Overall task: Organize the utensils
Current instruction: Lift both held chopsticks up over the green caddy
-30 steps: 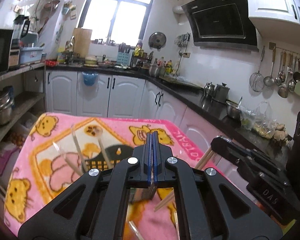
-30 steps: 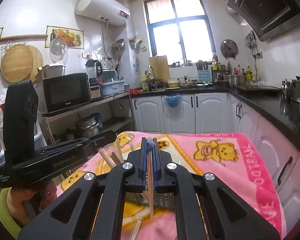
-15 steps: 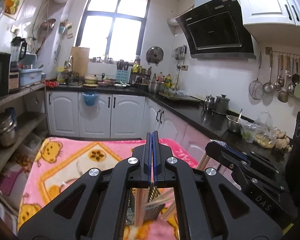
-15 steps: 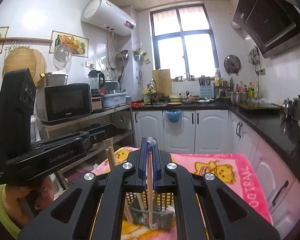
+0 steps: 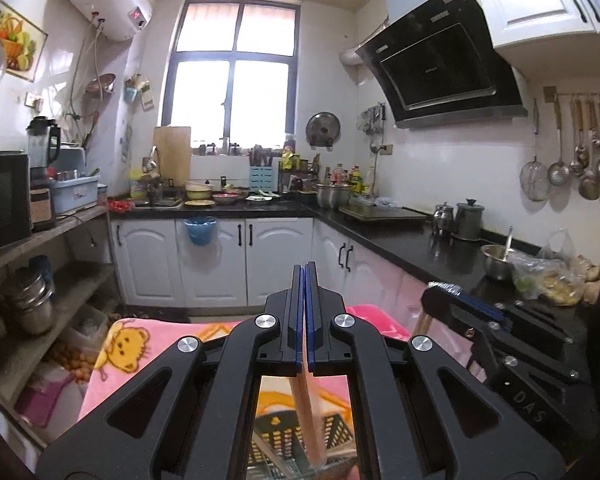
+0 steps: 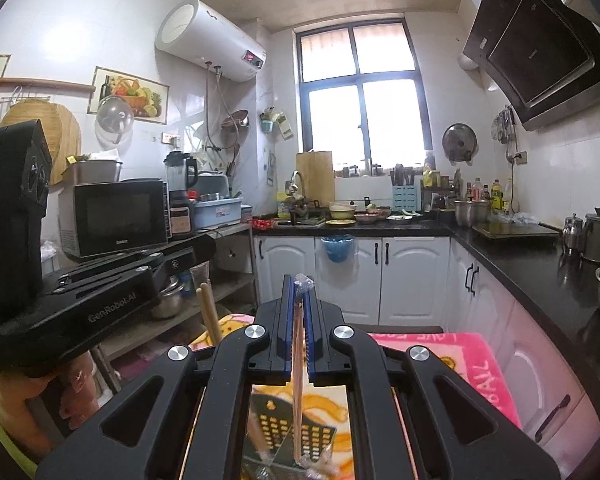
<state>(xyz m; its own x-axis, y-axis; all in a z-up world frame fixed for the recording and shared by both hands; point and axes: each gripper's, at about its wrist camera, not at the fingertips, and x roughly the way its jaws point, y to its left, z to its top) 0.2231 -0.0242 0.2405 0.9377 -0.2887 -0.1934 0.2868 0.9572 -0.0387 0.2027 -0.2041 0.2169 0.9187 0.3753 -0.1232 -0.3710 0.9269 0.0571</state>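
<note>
My left gripper (image 5: 304,272) is shut on wooden chopsticks (image 5: 310,412) that hang down between its arms. Under them stands a black perforated utensil holder (image 5: 279,434), of which only the top shows. My right gripper (image 6: 298,282) is shut on chopsticks in a clear plastic wrap (image 6: 297,384), which hang over the same holder (image 6: 288,430). In the left wrist view the right gripper (image 5: 440,291) is close on the right. In the right wrist view the left gripper (image 6: 204,245) is on the left, with its chopsticks (image 6: 209,312) sticking up below it.
A pink blanket with yellow bears (image 5: 128,344) covers the table under the holder. White cabinets with a black counter (image 6: 512,256) run along the back and right. Open shelves with pots and a microwave (image 6: 118,218) stand at the left. A person's hand (image 6: 16,412) holds the left gripper.
Both grippers have risen with their chopsticks and tipped upward. The holder and blanket have dropped to the bottom of both views, and the two grippers have stayed side by side.
</note>
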